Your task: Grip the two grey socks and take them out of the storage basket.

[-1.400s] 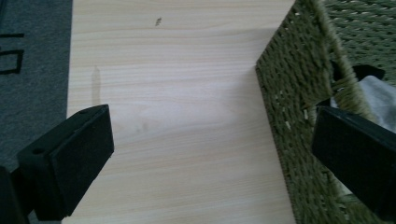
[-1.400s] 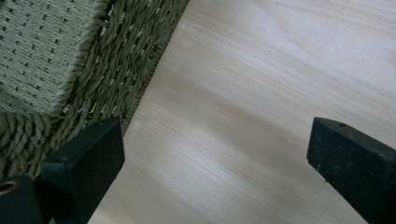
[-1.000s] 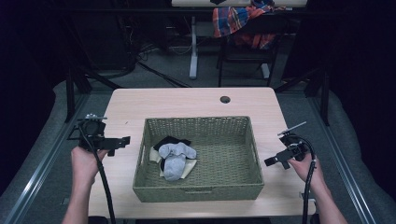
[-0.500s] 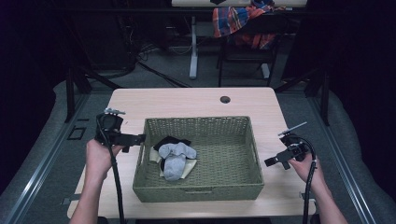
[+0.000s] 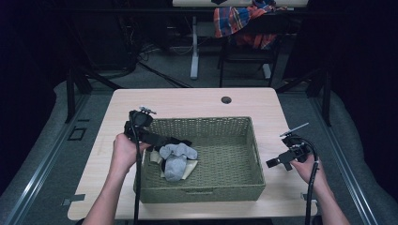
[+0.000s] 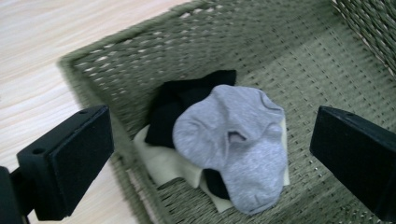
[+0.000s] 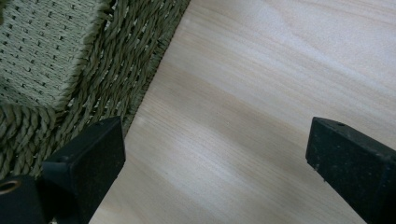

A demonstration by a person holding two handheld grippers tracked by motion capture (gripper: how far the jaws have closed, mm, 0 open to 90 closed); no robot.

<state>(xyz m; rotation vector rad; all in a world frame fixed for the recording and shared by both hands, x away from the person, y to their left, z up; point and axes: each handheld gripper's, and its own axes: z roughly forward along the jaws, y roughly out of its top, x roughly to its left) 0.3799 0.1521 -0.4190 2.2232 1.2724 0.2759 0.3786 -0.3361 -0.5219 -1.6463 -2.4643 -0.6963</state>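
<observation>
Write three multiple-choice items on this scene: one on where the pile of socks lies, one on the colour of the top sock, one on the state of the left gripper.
1. Where in the woven basket does the sock pile lie?
A. at the person's left end
B. in the middle
C. at the right end

2. What colour is the top sock?
A. red
B. grey
C. green

3. How is the left gripper?
A. shut on a sock
B. open, poised over the pile
C. lying flat on the table

Answers: 1 A, since the high view shows the pile against the basket's left wall. 2 B, as the left gripper view shows a grey sock over a black sock and a cream sock. 3 B, because its jaws stand wide apart on either side of the pile, holding nothing.
</observation>
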